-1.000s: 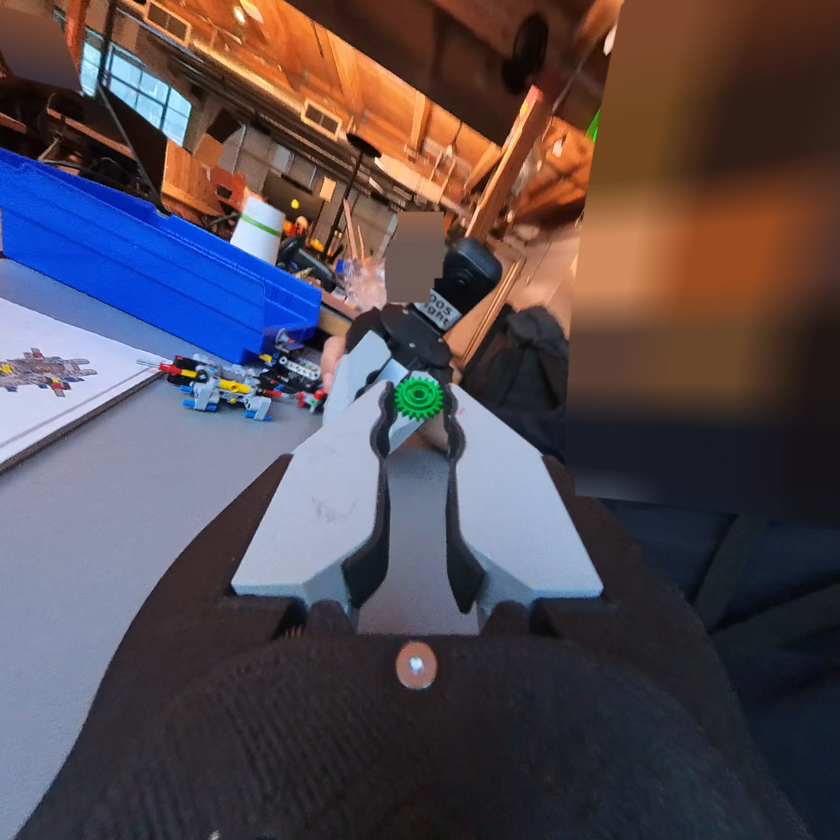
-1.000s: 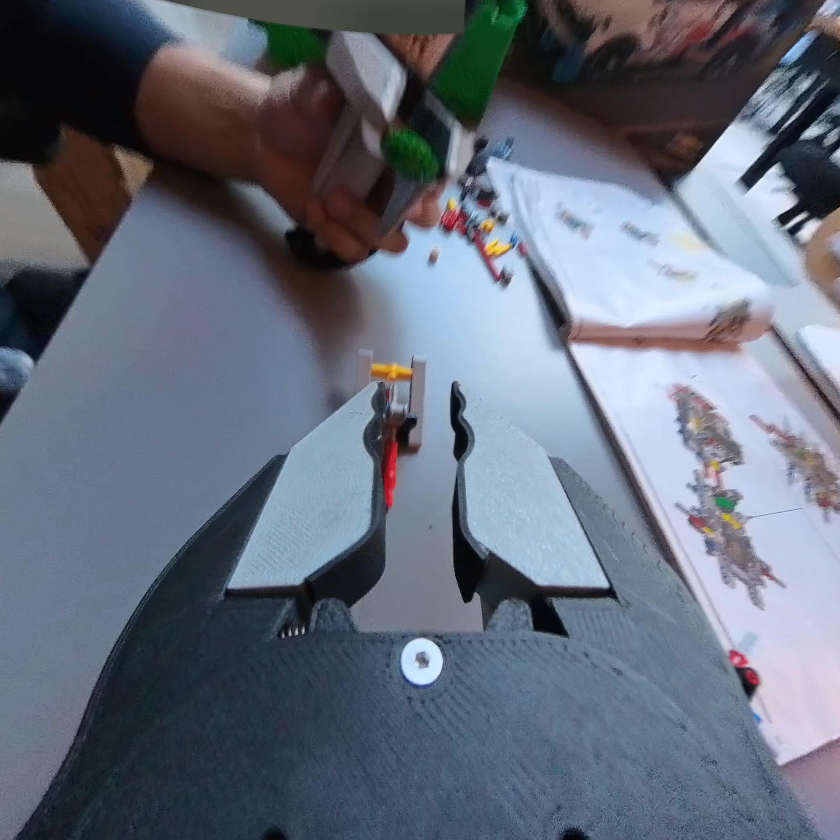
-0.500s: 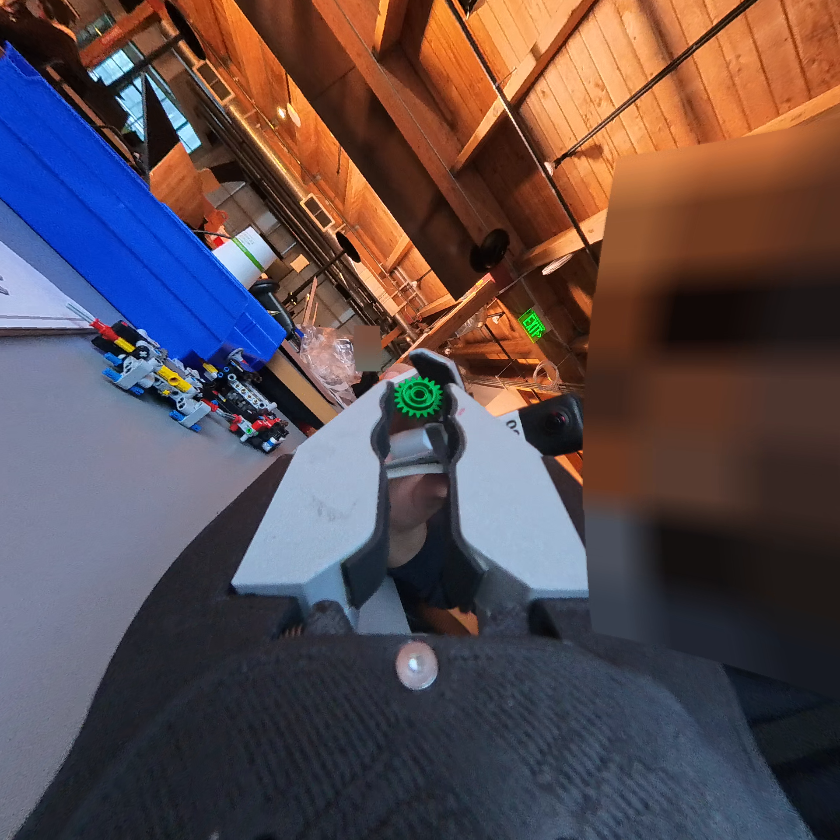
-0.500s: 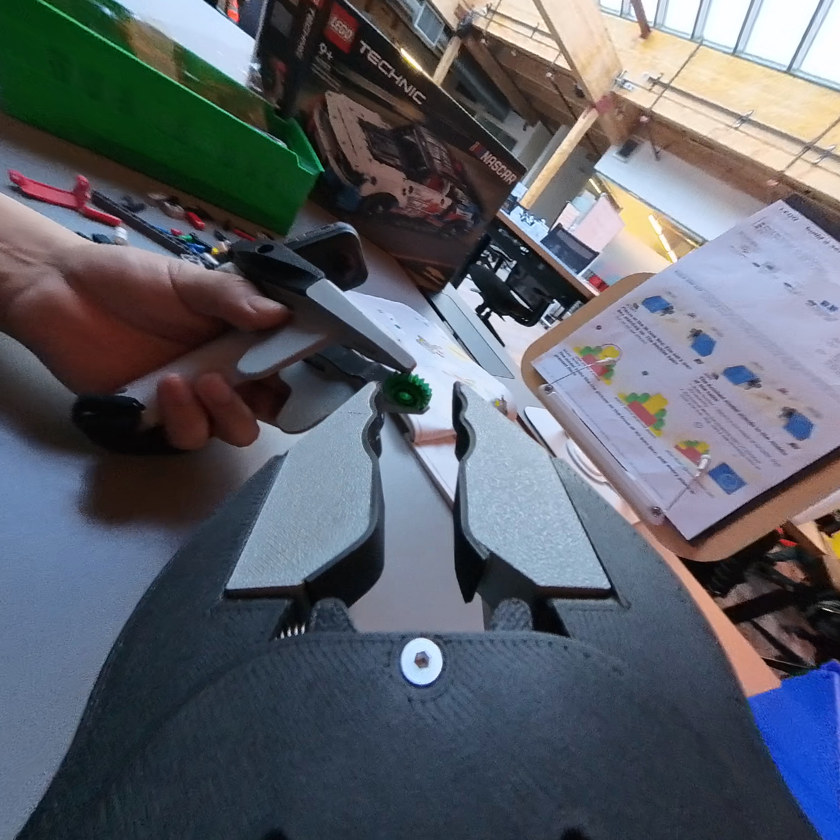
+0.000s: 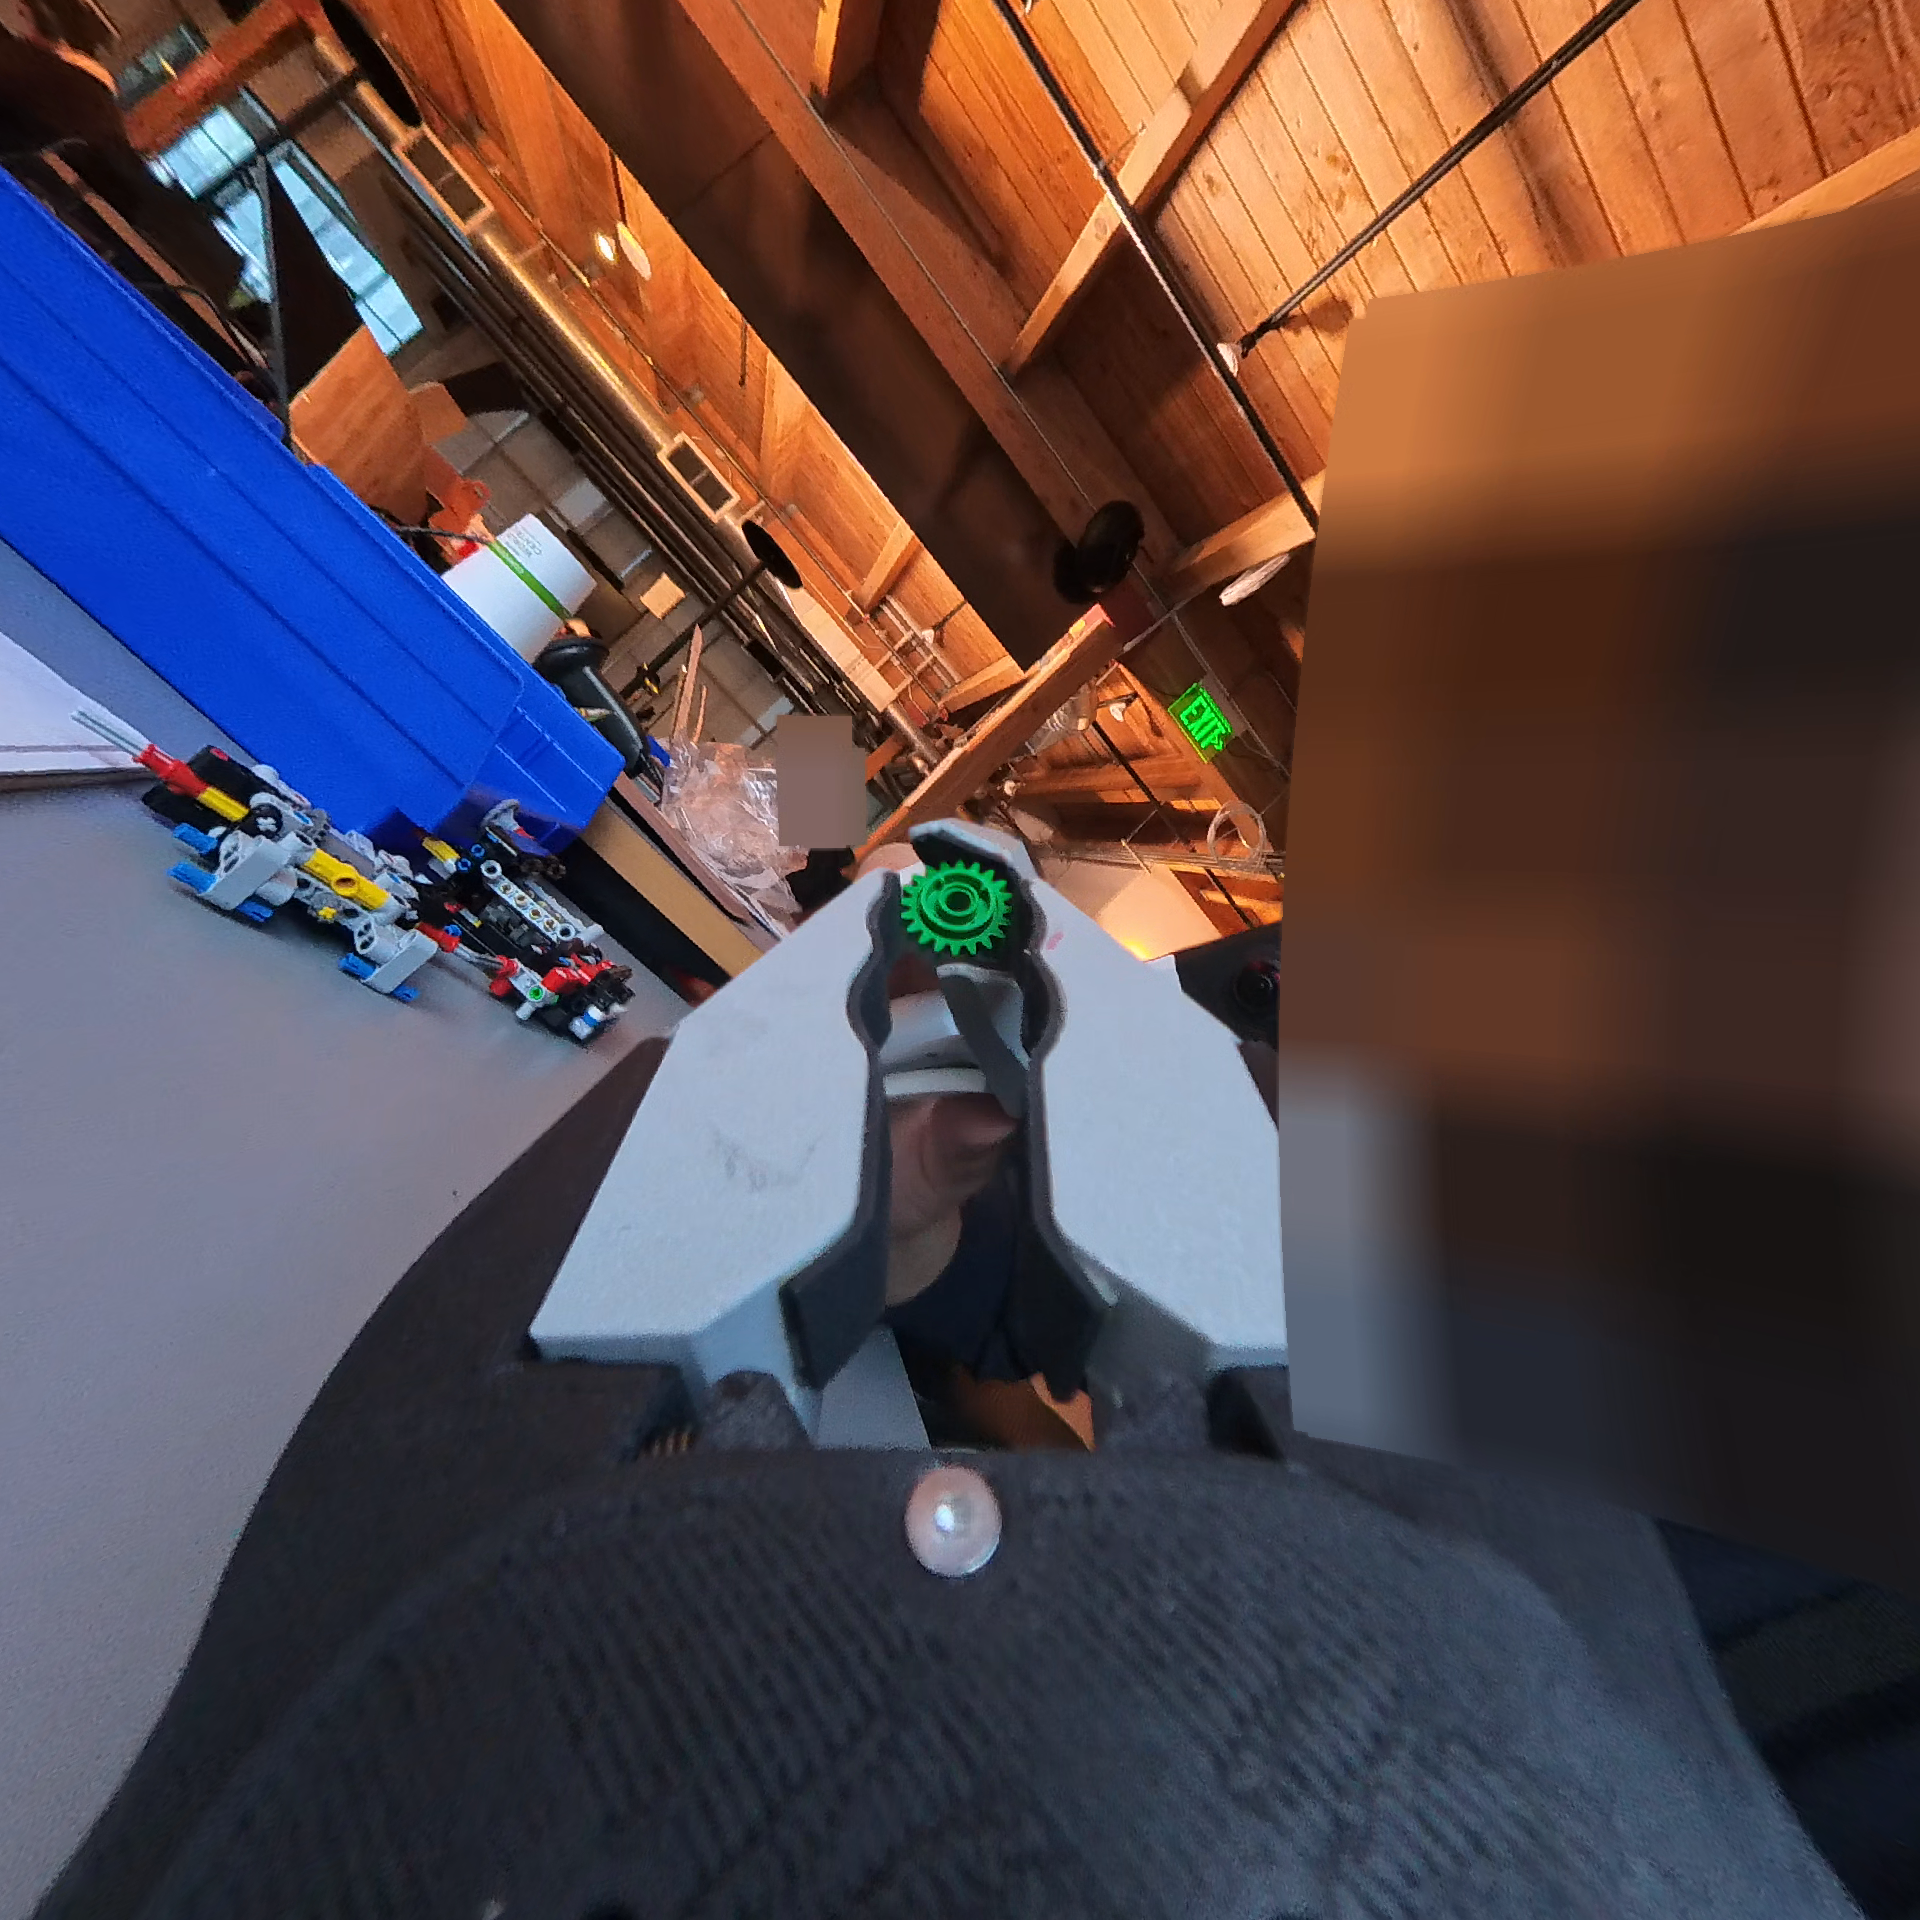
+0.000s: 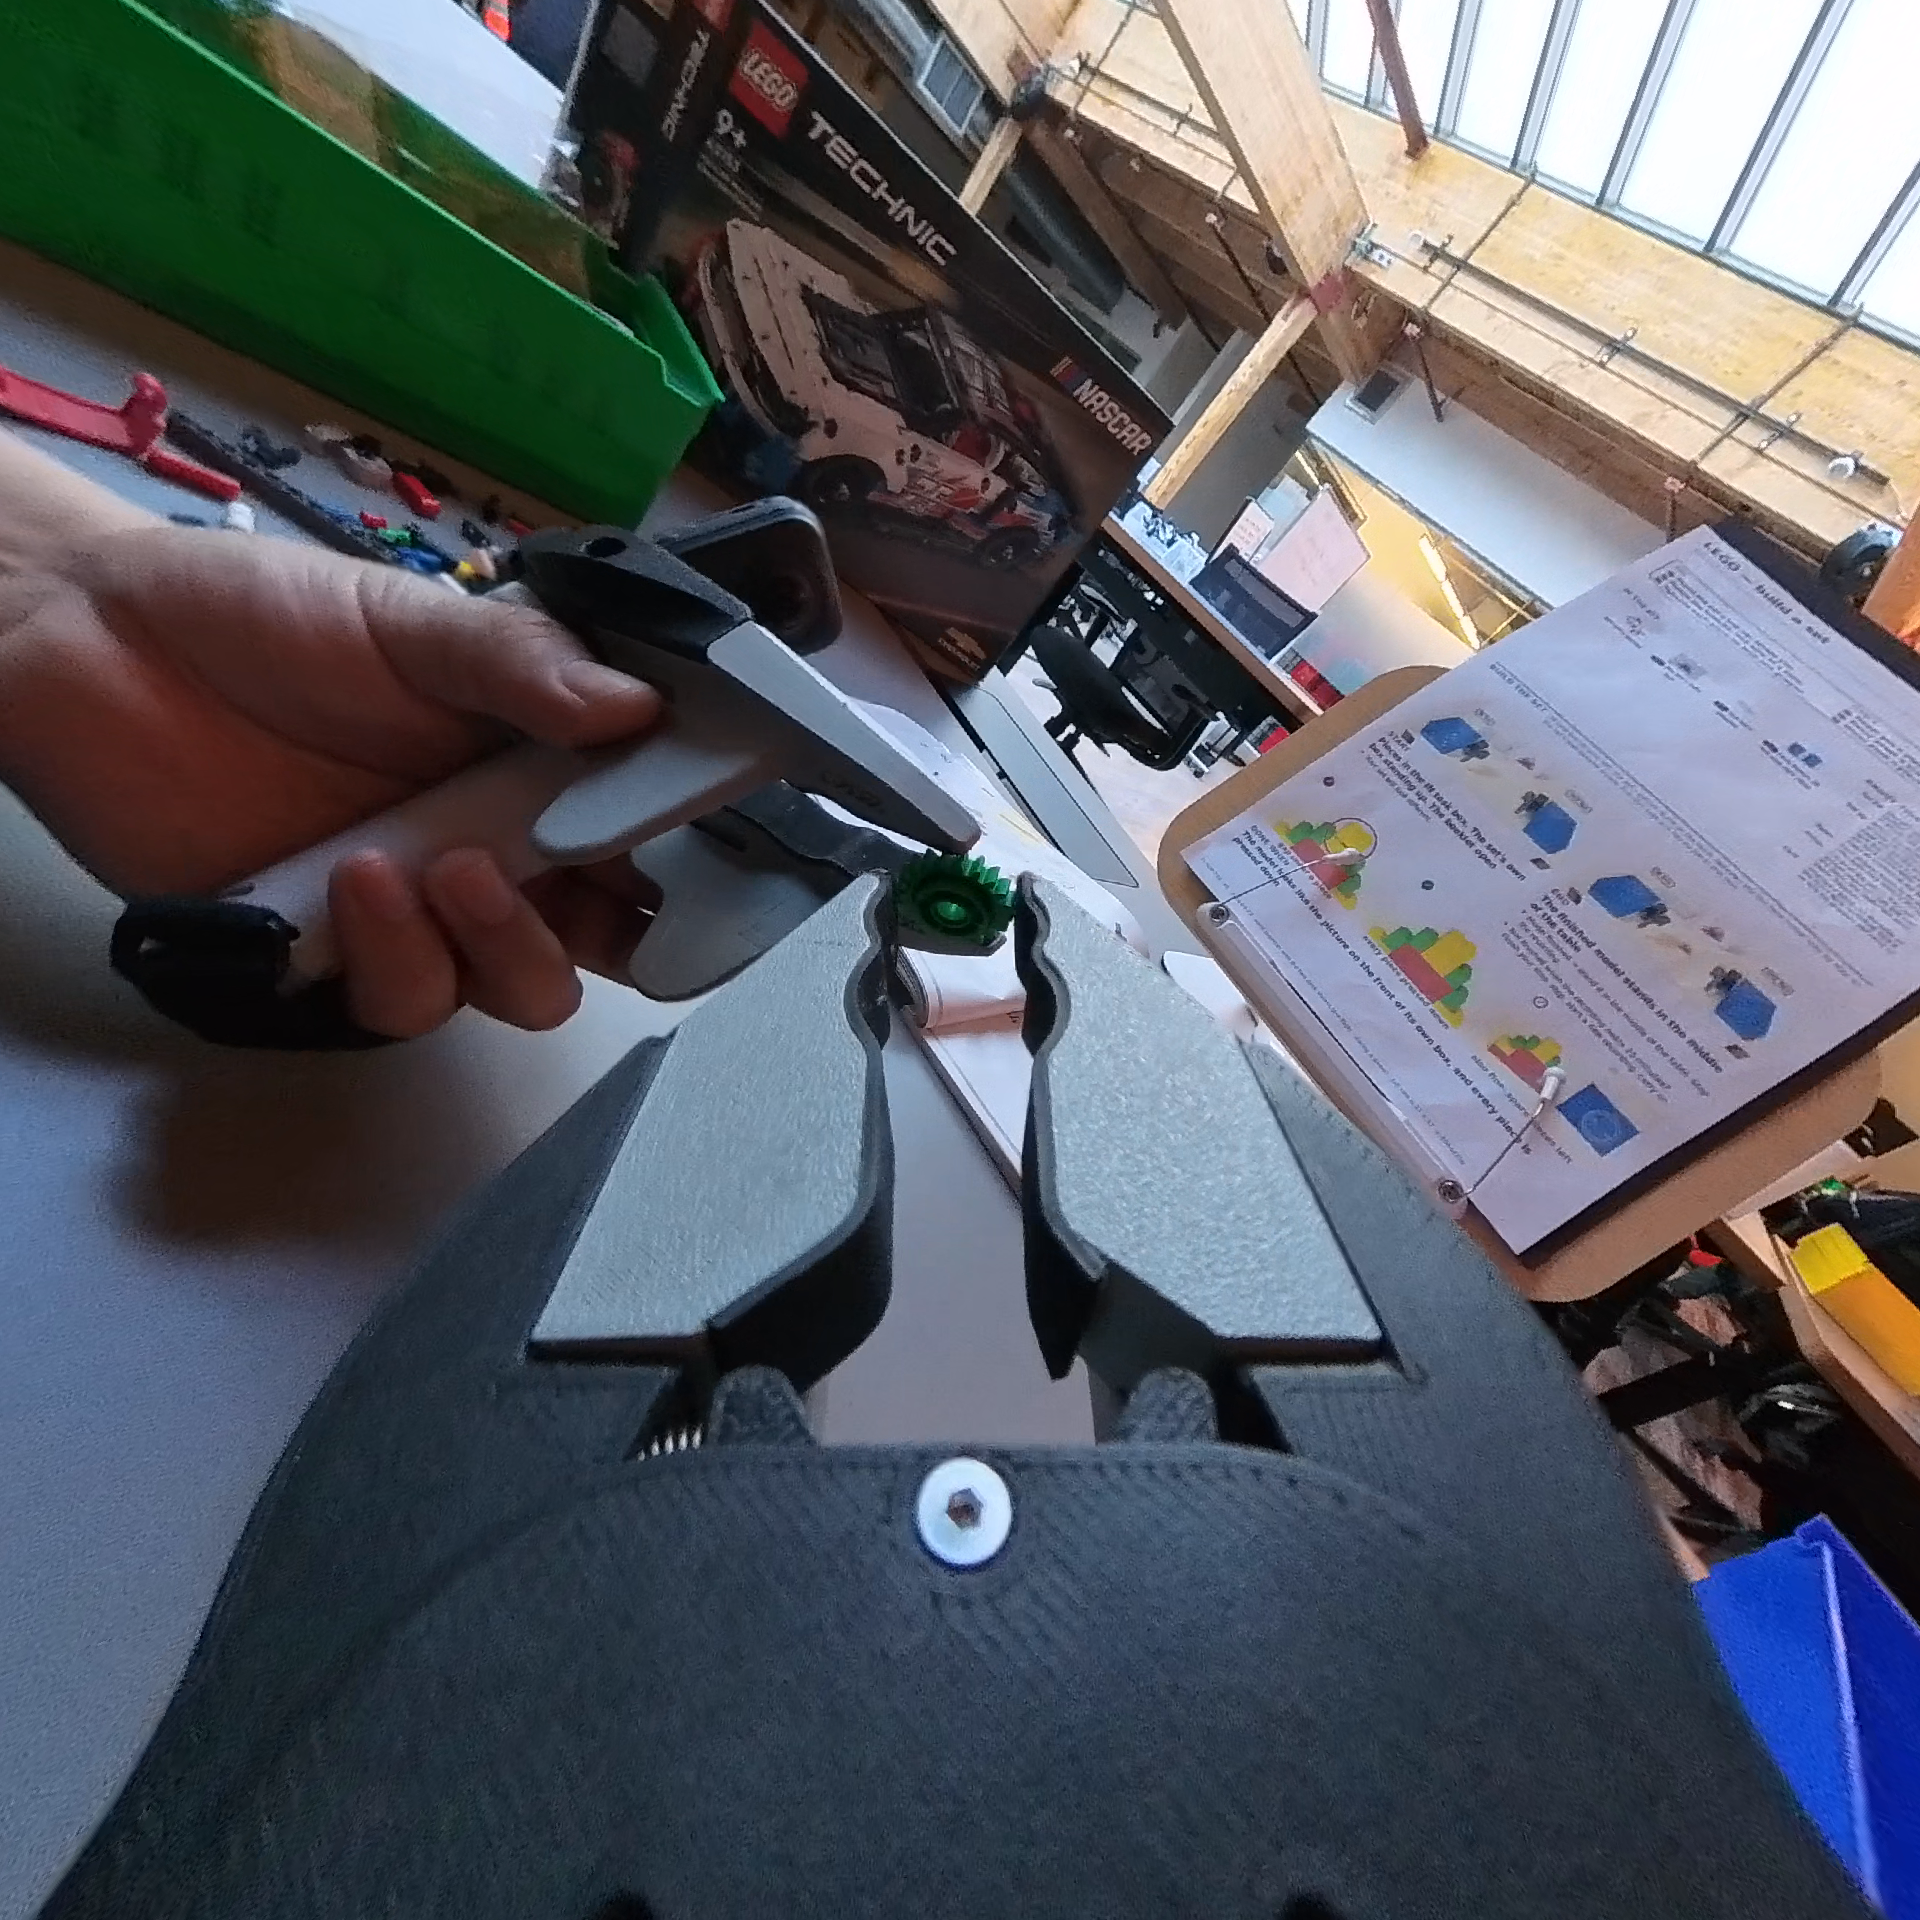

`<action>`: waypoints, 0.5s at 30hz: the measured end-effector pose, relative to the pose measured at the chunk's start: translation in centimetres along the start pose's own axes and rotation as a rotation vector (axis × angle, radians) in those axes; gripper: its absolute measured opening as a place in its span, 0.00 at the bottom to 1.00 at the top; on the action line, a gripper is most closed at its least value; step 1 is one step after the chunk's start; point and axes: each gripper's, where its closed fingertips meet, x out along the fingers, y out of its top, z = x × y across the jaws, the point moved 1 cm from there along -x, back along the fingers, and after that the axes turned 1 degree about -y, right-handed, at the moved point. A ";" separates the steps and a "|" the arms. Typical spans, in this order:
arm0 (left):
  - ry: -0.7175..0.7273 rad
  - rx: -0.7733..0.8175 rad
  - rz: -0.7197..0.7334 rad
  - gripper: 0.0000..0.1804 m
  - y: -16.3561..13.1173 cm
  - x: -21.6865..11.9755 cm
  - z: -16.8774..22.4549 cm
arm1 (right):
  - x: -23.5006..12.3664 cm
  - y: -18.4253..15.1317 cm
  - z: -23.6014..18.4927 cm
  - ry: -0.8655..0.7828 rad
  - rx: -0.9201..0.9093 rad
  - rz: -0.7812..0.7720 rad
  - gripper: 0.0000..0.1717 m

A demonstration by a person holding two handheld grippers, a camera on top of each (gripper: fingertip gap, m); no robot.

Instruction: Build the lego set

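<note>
While your left gripper point(image 5: 956, 914) clamped the green gear point(image 5: 956, 912) above the counter point(image 5: 208, 1143), your right gripper point(image 6: 954, 914) flanked it, fingers point(image 6: 1039, 935) apart and not yet pressing, a handover seemingly in hand, calling for closure.

Print on box point(image 6: 873, 343), sheet point(image 6: 1621, 862), sign point(image 5: 1200, 719)
</note>
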 end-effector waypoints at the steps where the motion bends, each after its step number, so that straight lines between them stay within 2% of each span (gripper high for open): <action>1: -0.003 -0.015 -0.028 0.09 -0.1 -0.1 0.0 | 0.0 0.0 -0.1 0.012 -0.014 -0.001 0.11; 8: 0.066 0.047 -0.269 0.10 -1.8 -1.4 -0.4 | -0.3 -0.8 -2.3 0.180 -0.047 0.007 0.11; 15: 0.070 0.073 -0.350 0.10 -2.9 -1.3 -0.3 | -1.1 -1.1 -3.0 0.239 -0.100 0.026 0.11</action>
